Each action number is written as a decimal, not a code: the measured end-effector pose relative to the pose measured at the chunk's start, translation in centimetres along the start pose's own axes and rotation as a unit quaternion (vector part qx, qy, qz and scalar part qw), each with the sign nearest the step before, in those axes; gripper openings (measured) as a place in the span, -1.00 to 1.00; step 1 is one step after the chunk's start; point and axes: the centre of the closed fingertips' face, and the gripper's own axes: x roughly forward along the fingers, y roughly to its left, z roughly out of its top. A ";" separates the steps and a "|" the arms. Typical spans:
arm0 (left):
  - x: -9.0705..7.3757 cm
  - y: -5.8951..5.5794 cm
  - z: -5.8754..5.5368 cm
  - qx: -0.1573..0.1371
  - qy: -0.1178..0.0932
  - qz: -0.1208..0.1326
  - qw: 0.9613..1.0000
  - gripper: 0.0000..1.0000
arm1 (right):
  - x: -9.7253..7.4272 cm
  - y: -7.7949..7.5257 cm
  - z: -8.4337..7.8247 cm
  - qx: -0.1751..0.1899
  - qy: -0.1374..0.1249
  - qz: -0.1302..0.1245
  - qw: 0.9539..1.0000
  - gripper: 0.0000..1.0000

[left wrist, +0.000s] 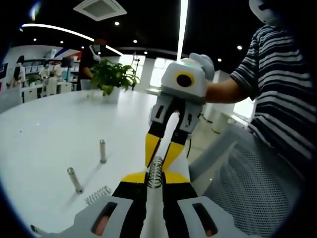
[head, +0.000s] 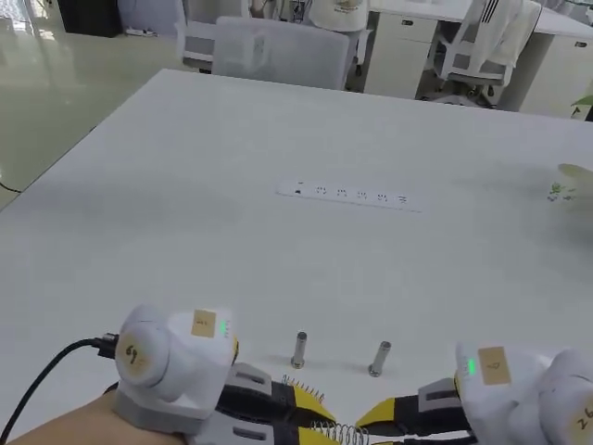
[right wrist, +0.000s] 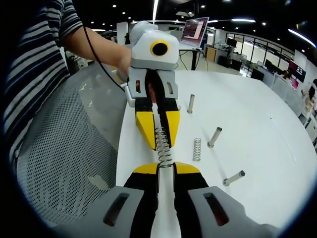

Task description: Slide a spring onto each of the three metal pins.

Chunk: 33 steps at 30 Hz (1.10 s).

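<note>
Left gripper [left wrist: 155, 177] and right gripper [right wrist: 166, 167] each clamp one end of a spring [right wrist: 163, 145], its axis running left-right at the table's [head: 278, 260] near edge, with an upright metal pin [head: 299, 349] just beyond.

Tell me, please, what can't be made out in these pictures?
Held spring: ends hidden inside left gripper and right gripper jaws, both gripper views.
Socket strip markings: too small, head view.
Rightmost pin: upright or lying unclear, fisheye distortion, right gripper view.
</note>
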 end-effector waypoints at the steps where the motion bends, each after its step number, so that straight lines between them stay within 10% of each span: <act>1: 0.0 0.0 0.0 -0.002 -0.001 0.000 1.000 -0.94 | 0.0 0.0 0.0 -0.003 -0.001 -0.001 1.000 -0.85; 33: -0.3 0.2 -0.8 0.022 0.018 0.011 1.000 -0.95 | -1.0 0.1 3.5 -0.013 -0.068 0.002 0.998 -0.88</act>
